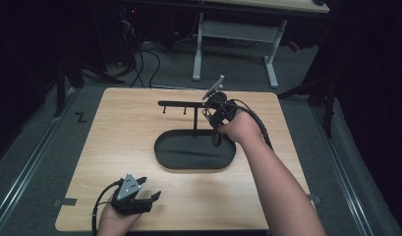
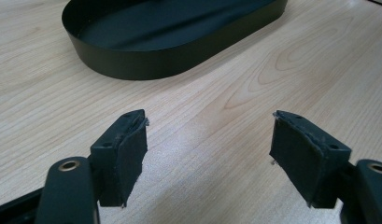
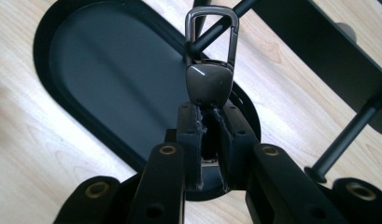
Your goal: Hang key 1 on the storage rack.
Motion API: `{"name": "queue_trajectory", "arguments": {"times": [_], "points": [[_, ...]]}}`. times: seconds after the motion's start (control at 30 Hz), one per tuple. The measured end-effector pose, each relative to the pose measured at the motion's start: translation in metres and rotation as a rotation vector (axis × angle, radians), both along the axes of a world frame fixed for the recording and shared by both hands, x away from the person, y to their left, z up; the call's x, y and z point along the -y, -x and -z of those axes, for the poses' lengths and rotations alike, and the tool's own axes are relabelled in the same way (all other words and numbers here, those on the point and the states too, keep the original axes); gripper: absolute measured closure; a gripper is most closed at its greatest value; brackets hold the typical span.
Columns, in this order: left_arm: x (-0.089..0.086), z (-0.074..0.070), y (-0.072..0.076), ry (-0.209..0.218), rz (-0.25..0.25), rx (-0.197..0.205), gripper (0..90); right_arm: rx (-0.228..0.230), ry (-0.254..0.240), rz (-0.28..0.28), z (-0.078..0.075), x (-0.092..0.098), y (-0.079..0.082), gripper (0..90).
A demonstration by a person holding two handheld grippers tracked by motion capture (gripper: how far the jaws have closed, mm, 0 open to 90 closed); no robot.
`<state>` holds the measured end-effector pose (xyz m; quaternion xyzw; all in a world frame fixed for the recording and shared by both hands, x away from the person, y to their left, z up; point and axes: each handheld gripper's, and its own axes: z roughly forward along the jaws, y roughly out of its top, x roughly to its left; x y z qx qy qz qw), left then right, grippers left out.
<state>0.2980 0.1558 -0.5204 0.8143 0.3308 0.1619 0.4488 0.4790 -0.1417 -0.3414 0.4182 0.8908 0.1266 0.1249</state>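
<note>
A black stand rises from a black oval tray [image 1: 161, 160] at mid-table, with a post and a horizontal bar [image 1: 181, 103] that carries small pegs. My right gripper [image 1: 211, 118] hovers by the bar's right end, over the tray. In the right gripper view it [image 3: 208, 114] is shut on a dark metal key clasp [image 3: 210, 81], whose loop [image 3: 212, 13] points up. A black rod shows through the loop; whether the clasp hangs on it I cannot tell. My left gripper [image 1: 150, 188] rests near the front left edge, open, with bare wood between its pads [image 2: 128, 154].
The tray's wall [image 2: 132, 60] lies just ahead of the left gripper. A peg [image 3: 347, 137] with a knob end hangs from the bar [image 3: 319, 42] to the right of the clasp. A grey floor and a white desk frame [image 1: 235, 32] lie beyond the table.
</note>
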Motion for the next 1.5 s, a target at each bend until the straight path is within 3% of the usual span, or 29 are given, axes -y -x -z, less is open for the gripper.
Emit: {"name": "queue_trajectory", "arguments": {"times": [0.13,0.5,0.73,1.03,1.23,1.3,1.5], "points": [[0.000,0.000,0.000,0.000,0.004,-0.001,27.4,0.026,0.007,0.031,0.004,-0.003,-0.003,80.1],[0.000,0.001,0.000,-0.008,0.014,-0.008,27.4,0.010,0.015,0.045,0.014,-0.008,-0.008,79.6],[0.000,0.002,-0.001,-0.001,0.013,-0.011,27.4,0.029,-0.008,0.050,0.013,-0.009,-0.005,68.9],[0.004,0.003,-0.002,-0.013,0.025,-0.014,27.4,0.032,-0.027,0.043,0.012,0.013,0.019,62.6],[0.007,0.004,-0.002,-0.021,0.031,-0.014,27.4,0.030,-0.047,0.076,0.016,0.031,0.034,58.2],[0.008,0.004,-0.002,-0.024,0.032,-0.014,27.3,0.040,-0.040,0.060,0.022,0.043,0.041,56.4],[0.009,0.006,-0.002,-0.029,0.035,-0.019,27.4,0.033,-0.042,0.082,0.034,0.068,0.056,56.8]]}}
